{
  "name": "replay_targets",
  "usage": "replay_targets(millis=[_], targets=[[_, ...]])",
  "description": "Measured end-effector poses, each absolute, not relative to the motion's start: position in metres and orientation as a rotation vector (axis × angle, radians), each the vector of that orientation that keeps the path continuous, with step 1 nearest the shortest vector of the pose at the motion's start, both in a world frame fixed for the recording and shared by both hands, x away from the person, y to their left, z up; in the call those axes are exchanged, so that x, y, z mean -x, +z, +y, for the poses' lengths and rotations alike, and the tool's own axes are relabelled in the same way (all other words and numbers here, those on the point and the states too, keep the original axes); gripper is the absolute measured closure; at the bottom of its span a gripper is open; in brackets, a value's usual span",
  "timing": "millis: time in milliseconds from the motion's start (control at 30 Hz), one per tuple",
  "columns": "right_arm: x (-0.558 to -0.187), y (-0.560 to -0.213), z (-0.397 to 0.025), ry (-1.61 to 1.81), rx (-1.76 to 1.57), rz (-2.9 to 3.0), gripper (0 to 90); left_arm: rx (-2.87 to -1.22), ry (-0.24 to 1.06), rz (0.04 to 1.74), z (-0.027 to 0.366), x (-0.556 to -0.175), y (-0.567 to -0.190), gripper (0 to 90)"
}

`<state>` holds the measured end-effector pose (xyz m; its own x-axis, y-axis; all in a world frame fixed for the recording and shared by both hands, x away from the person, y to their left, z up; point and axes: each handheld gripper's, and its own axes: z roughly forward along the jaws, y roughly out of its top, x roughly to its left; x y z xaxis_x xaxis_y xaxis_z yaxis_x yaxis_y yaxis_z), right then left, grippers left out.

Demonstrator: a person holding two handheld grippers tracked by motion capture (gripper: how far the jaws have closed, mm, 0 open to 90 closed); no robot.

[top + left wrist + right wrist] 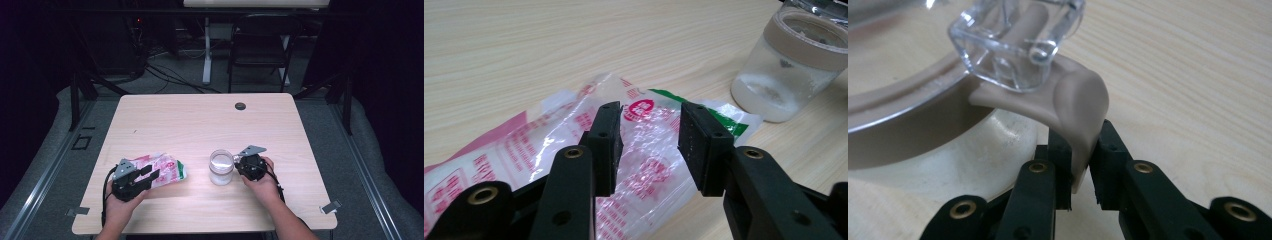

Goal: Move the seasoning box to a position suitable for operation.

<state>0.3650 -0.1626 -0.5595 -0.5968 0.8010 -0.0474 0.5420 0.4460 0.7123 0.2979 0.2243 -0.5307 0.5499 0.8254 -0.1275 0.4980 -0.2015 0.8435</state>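
Right gripper view: right hand-held gripper (pixel 1079 177) is clamped on the beige lid tab (pixel 1075 107) of the jar (pixel 221 167) at frame centre, left hand-held gripper (pixel 648 145) is held open above the plastic bag (pixel 639 145) at lower left; a hard pull is judged likely to tip the unbraced jar and spill its white powder.

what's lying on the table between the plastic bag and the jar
Nothing: in the high view, bare table separates the plastic bag from the jar.
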Motion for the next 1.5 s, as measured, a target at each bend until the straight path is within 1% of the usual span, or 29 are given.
replay_targets(millis=[233, 533, 567, 633, 667, 767, 833, 933, 1100, 1167, 1200, 1233, 1267, 1300, 1333, 1400, 1500], targets=[[-0.346, -0.559, -0.161, 0.954, -1.082, 2.357, 79.7, -1.888, 0.428, 1.023, 0.207, -0.306, -0.531, 61.3], [-0.329, -0.559, -0.159, 0.983, -1.003, 2.412, 78.5, -1.942, 0.401, 0.944, 0.186, -0.315, -0.53, 61.2], [-0.328, -0.559, -0.161, 1.0, -1.002, 2.423, 74.7, -1.949, 0.405, 0.934, 0.184, -0.316, -0.53, 61.2], [-0.325, -0.559, -0.164, 1.045, -1.018, 2.409, 64.5, -1.958, 0.391, 0.913, 0.179, -0.318, -0.528, 61.4], [-0.322, -0.558, -0.167, 1.061, -1.025, 2.389, 61.6, -1.957, 0.383, 0.907, 0.177, -0.319, -0.527, 61.7], [-0.314, -0.554, -0.175, 1.099, -1.04, 2.37, 58.4, -1.967, 0.333, 0.893, 0.17, -0.322, -0.525, 61.7], [-0.308, -0.549, -0.179, 1.099, -1.022, 2.365, 55.4, -1.977, 0.317, 0.87, 0.166, -0.323, -0.523, 60.7], [-0.298, -0.541, -0.185, 1.108, -0.993, 2.327, 53.4, -1.966, 0.291, 0.874, 0.16, -0.324, -0.519, 57.8], [-0.288, -0.53, -0.194, 1.123, -1.007, 2.253, 47.6, -1.963, 0.327, 0.847, 0.154, -0.328, -0.514, 50.9], [-0.287, -0.528, -0.197, 1.11, -1.025, 2.248, 48.6, -1.964, 0.294, 0.84, 0.152, -0.331, -0.515, 51.6], [-0.286, -0.527, -0.198, 1.112, -1.034, 2.254, 50.1, -1.958, 0.268, 0.845, 0.151, -0.332, -0.515, 53.1], [-0.286, -0.523, -0.2, 1.132, -1.048, 2.262, 54.8, -1.935, 0.205, 0.86, 0.15, -0.333, -0.514, 56.3], [-0.286, -0.523, -0.2, 1.132, -1.048, 2.262, 54.8, -1.935, 0.205, 0.86, 0.15, -0.333, -0.514, 58.4], [-0.286, -0.52, -0.201, 1.139, -1.044, 2.261, 56.1, -1.931, 0.177, 0.859, 0.15, -0.333, -0.512, 58.4], [-0.285, -0.517, -0.202, 1.14, -1.037, 2.254, 58.1, -1.931, 0.161, 0.868, 0.148, -0.333, -0.509, 61.1], [-0.285, -0.51, -0.202, 1.143, -1.004, 2.243, 61.7, -1.945, 0.176, 0.876, 0.145, -0.334, -0.504, 65.3], [-0.287, -0.5, -0.2, 1.132, -0.998, 2.236, 63.3, -1.959, 0.19, 0.882, 0.142, -0.338, -0.495, 66.5]])
